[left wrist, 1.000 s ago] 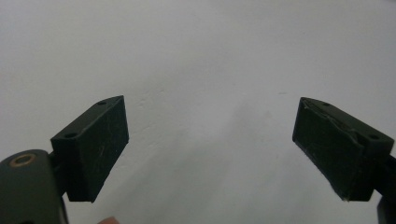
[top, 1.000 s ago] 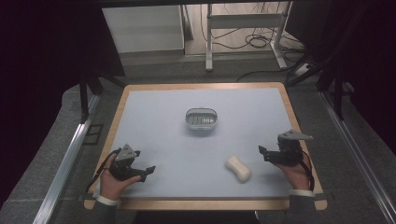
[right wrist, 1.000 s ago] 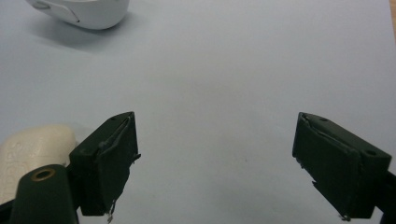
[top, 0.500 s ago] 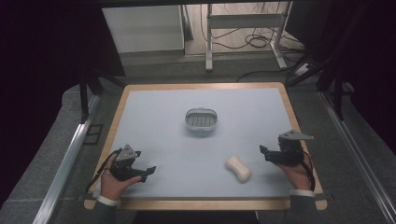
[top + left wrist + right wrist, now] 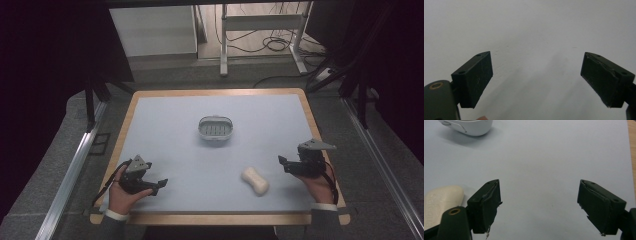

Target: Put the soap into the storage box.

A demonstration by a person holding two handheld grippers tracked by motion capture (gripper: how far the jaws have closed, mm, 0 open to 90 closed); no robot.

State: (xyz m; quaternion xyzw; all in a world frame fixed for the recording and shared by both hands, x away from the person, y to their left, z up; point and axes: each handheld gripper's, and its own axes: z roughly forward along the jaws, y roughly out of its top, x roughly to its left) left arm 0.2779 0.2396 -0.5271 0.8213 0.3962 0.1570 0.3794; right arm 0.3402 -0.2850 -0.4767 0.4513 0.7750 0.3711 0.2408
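cream soap bar (image 5: 255, 181), right gripper (image 5: 283, 162) beside, agape

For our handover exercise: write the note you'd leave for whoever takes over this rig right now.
Left gripper: open, holding nothing, resting near the table's front left.
Right gripper: open, holding nothing; its jaws have just been closing slightly.
Cream, peanut-shaped soap bar: lying on the pale blue table mat, beside the right gripper, untouched.
Grey oval soap dish: mid-table, nothing in it.
Done: nothing yet.
Left: probably grasp the soap and set it in the dish.
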